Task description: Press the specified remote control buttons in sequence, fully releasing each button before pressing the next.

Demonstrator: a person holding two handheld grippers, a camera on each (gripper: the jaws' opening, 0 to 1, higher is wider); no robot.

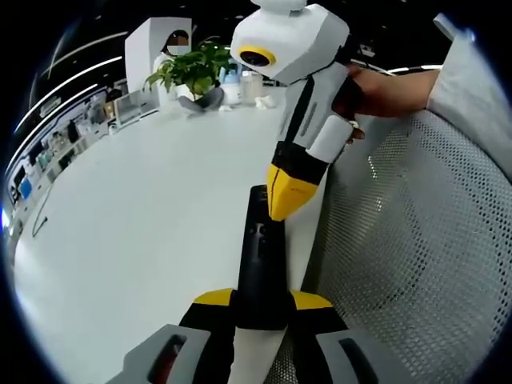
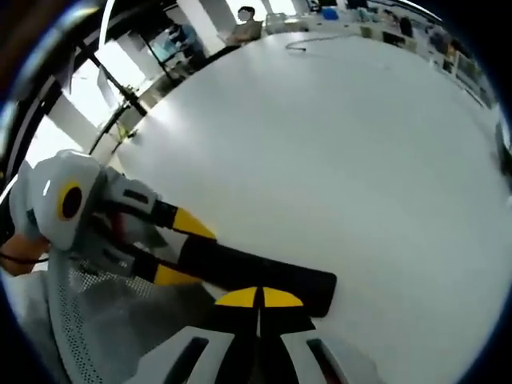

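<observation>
So the black remote (image 1: 260, 264) is lying flat on the white tabletop (image 1: 136, 216), right along the table's near edge, next to a perforated grey mesh surface (image 1: 416, 240) that looks like a chair back. Its long axis runs roughly parallel to that edge. In the left gripper view it points straight away from the camera, towards the far end of the table where a potted plant (image 1: 192, 72) sits.

Left gripper (image 1: 262, 308) has its yellow-tipped jaws clamped on the near end of the remote, one on each long side. You can see the same grip from the right gripper view (image 2: 186, 250), with the remote (image 2: 264, 276) stretching out across the picture from those tips.

Right gripper (image 1: 286, 200) comes down from above with a person's hand (image 1: 376, 88) on the handle. Its jaws are pressed together into one yellow point, and that point sits on the remote's top face near the far end. Can't make out which button is under it.
</observation>
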